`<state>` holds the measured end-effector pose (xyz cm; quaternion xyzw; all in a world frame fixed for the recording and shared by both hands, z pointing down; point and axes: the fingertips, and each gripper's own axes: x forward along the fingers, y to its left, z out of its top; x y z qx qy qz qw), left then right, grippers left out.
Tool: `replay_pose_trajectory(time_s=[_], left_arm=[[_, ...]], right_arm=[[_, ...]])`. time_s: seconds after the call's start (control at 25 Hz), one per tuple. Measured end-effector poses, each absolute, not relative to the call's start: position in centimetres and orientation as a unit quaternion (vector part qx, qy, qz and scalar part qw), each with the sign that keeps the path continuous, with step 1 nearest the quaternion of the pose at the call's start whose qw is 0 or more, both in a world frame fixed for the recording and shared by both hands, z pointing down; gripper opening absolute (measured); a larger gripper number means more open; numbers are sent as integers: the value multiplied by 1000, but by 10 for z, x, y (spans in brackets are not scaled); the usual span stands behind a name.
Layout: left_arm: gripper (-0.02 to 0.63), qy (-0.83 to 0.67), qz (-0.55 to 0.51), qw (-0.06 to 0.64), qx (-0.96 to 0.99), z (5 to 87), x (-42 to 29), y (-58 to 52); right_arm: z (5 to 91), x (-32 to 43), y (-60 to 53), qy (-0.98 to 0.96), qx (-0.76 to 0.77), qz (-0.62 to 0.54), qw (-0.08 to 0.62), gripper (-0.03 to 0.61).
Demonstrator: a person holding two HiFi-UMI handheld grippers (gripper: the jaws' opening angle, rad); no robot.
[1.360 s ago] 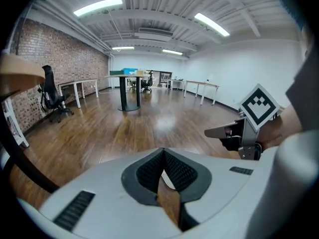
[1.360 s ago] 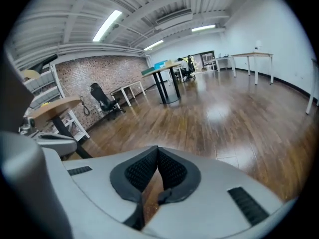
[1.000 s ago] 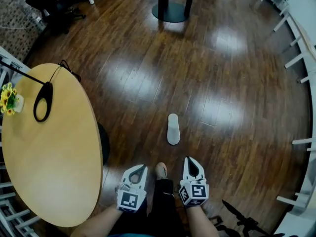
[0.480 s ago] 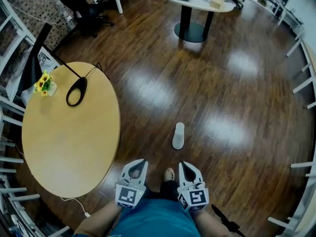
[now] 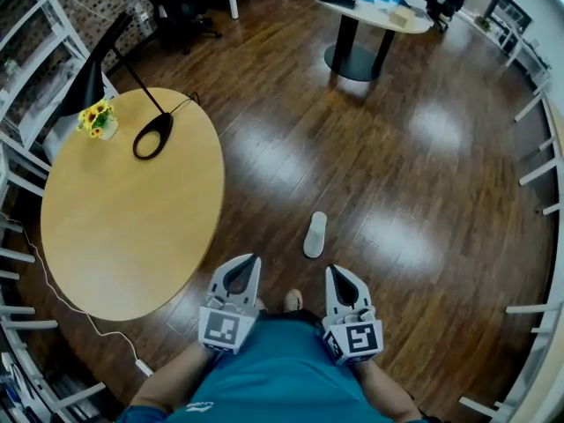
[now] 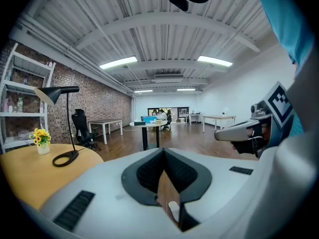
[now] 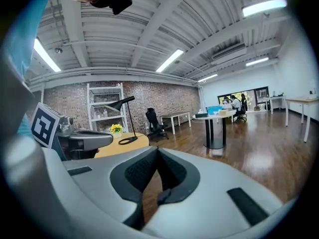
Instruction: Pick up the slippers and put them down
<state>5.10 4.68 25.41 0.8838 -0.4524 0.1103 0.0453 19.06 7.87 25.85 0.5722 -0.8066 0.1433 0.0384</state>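
Note:
One white slipper (image 5: 315,234) lies flat on the dark wooden floor (image 5: 414,148), a little ahead of the person's foot (image 5: 292,300). Both grippers are held close to the person's body, well above the floor, pointing forward. My left gripper (image 5: 252,260) has its jaws shut with nothing between them, and so does my right gripper (image 5: 332,271). In the left gripper view the shut left gripper (image 6: 163,150) fills the lower frame; the slipper (image 6: 173,209) shows through the gap below the tips. The right gripper view shows the right gripper (image 7: 157,148) shut and empty.
A round wooden table (image 5: 132,227) stands at the left with a black desk lamp (image 5: 154,135) and a small pot of yellow flowers (image 5: 97,117). A white round table (image 5: 366,3) stands far ahead. White shelving lines the left, a white railing (image 5: 538,174) the right.
Both grippers have risen from near the floor and come level. The head view has pulled up and back. The slipper stays where it lay.

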Motion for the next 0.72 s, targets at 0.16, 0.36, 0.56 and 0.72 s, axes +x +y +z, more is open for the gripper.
replay_pose_trajectory(time_s=[0.16,0.36,0.56,0.72], left_arm=[[6,-437,97,60,892,247,50,63],[6,-438,93,38,893,238,35,63],[6,-426,117,53,895,249,37,80],[6,-419,118,45,899,241,41,79]], right_arm=[[246,177,88,-810,570,128,43,2],[249,162,94,-811,565,145,44,2],[253,165,105,-808,567,153,50,2],[238,158,106,-814,563,135,52,2]])
